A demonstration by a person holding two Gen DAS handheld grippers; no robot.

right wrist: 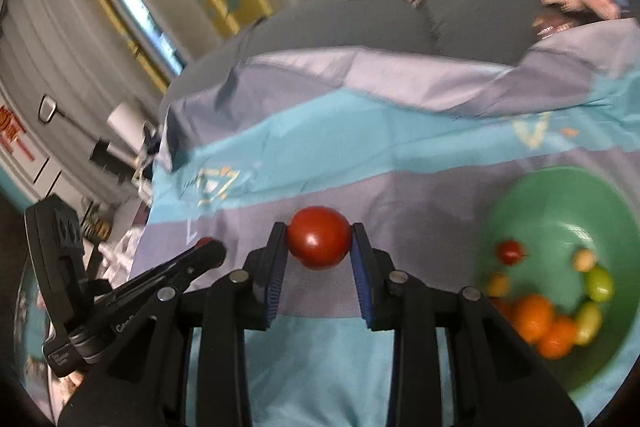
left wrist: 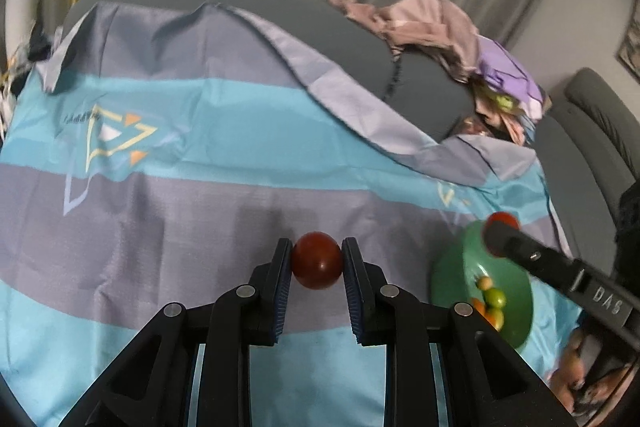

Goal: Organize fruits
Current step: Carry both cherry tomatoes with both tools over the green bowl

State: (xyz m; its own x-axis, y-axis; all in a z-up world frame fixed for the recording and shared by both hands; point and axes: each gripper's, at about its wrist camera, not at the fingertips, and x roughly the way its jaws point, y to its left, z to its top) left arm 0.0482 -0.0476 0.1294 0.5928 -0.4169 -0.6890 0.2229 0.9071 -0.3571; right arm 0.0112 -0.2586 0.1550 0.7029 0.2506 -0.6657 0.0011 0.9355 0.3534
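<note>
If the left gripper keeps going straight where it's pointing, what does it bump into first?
Probably the striped cloth. The left gripper, shut on a red tomato, points down at bare cloth; the green bowl sits off to the side.

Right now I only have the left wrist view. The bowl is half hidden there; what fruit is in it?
Observer: The bowl holds two oranges, a small tomato and green and yellow fruits.
Operator: Is the right hand-held gripper carrying anything?
Observer: Yes, the right hand-held gripper is shut on a red tomato, just as the left hand-held gripper grips a darker tomato.
Operator: Is it over the bowl?
Observer: No, the bowl lies to its right, over striped cloth.
</note>
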